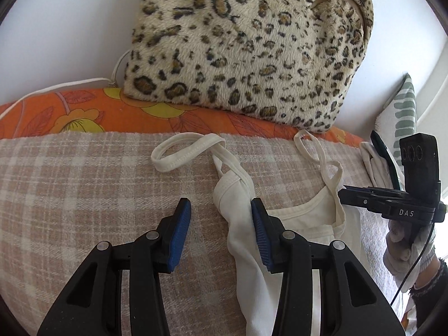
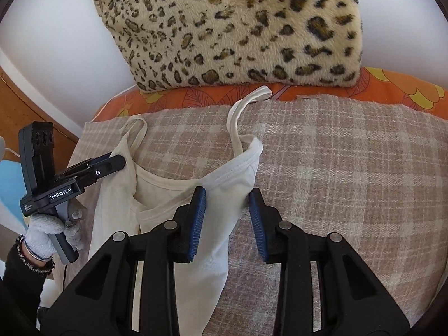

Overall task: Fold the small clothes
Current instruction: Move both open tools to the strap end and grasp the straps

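A small white camisole lies on a beige checked blanket, its thin straps looping toward the far edge of the blanket. One side of the top is bunched into a narrow fold.

The left gripper hangs above that bunched edge with its blue pads part-way apart — the cloth runs just beside the right-hand pad, but I cannot tell whether they touch, and nothing is pinched.

The right gripper stands at a similar narrow gap over the other shoulder of the garment; the fabric passes between its pads, unclamped as far as can be seen.

A gloved hand holds the left tool's handle.

Behind the blanket — an orange flowered cushion and a leopard-print pillow against a white wall.
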Demonstrator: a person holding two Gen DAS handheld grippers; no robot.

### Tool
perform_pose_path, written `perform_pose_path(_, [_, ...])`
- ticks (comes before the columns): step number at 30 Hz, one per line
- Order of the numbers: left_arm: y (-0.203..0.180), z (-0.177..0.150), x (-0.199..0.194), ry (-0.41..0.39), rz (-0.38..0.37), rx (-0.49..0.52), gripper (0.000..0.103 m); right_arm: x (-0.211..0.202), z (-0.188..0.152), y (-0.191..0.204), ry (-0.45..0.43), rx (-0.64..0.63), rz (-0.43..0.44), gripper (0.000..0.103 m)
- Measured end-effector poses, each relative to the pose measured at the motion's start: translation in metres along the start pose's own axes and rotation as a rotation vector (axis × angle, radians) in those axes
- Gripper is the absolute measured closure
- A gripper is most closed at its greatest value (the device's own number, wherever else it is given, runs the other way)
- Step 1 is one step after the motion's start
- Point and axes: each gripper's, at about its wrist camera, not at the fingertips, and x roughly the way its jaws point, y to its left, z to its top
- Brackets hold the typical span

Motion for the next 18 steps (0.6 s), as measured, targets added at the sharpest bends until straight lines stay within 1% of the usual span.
perform_pose_path(1, [-0.001,0.001,0.001,-0.003,0.005,0.005,0.061,0.001,0.002,-0.002,-0.001,0.009,0.014,0.069])
perform_pose_path(2, [-0.002,0.003,0.003,-0.007,0.014,0.010,0.063,0.002,0.004,-0.004,-0.004,0.021,0.027,0.069])
perform_pose_path(3, [-0.003,0.004,0.005,-0.009,0.023,0.014,0.072,0.003,0.006,-0.006,-0.007,0.031,0.038,0.069])
perform_pose_path(6, [-0.004,0.006,0.011,0.001,0.010,0.016,0.089,0.006,0.011,-0.007,-0.010,0.045,0.051,0.069])
perform_pose_path(7, [-0.006,0.006,0.012,0.001,0.011,0.028,0.092,0.007,0.012,-0.005,-0.010,0.037,0.046,0.073])
perform_pose_path(8, [-0.008,0.006,0.013,0.000,0.012,0.040,0.095,0.008,0.012,-0.002,-0.009,0.028,0.039,0.081])
perform_pose_path(9, [-0.009,0.006,0.014,-0.004,0.011,0.046,0.098,0.009,0.013,0.001,-0.007,0.022,0.032,0.084])
perform_pose_path(11, [-0.010,0.006,0.013,-0.010,-0.010,0.029,0.099,0.010,0.016,0.006,-0.010,0.019,0.019,0.092])
perform_pose_path(14, [-0.011,0.009,0.007,-0.035,-0.038,0.004,0.099,0.002,0.018,0.012,-0.033,0.011,0.016,0.095])
perform_pose_path(18, [-0.017,0.011,-0.010,-0.074,-0.072,-0.003,0.099,-0.015,0.021,0.017,-0.070,0.019,0.022,0.096])
